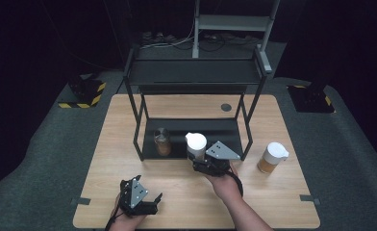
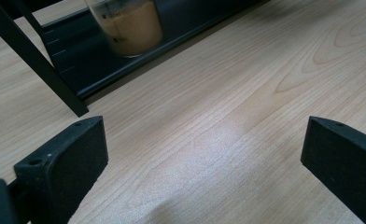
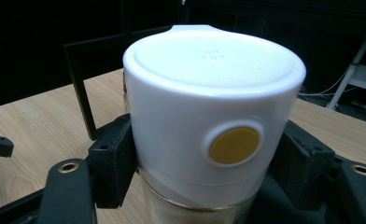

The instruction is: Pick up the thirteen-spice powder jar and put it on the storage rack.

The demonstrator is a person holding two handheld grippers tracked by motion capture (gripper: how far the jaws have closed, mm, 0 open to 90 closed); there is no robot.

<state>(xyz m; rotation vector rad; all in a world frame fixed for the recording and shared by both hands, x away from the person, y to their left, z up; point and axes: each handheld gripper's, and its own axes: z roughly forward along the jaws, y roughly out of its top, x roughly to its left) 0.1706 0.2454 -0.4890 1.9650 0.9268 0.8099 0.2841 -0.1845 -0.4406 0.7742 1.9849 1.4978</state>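
My right gripper (image 1: 198,158) is shut on a jar with a white lid (image 1: 196,143), held at the front edge of the black rack's lower shelf (image 1: 225,129). In the right gripper view the jaws press both sides of the jar (image 3: 195,116) just under its lid, which has a round yellow spot; the right gripper (image 3: 209,168) sits below. My left gripper (image 1: 143,191) stands open near the table's front left, nothing between its jaws. The left gripper (image 2: 204,158) hovers over bare wood. A lidless jar of brown powder (image 1: 163,143) (image 2: 130,25) stands on the lower shelf.
A second white-lidded jar (image 1: 272,157) of brown contents stands on the table right of the rack. The black rack's upper shelf (image 1: 196,72) overhangs the lower one, with legs (image 1: 138,144) at each front corner. The wooden table (image 1: 105,159) has open room in front.
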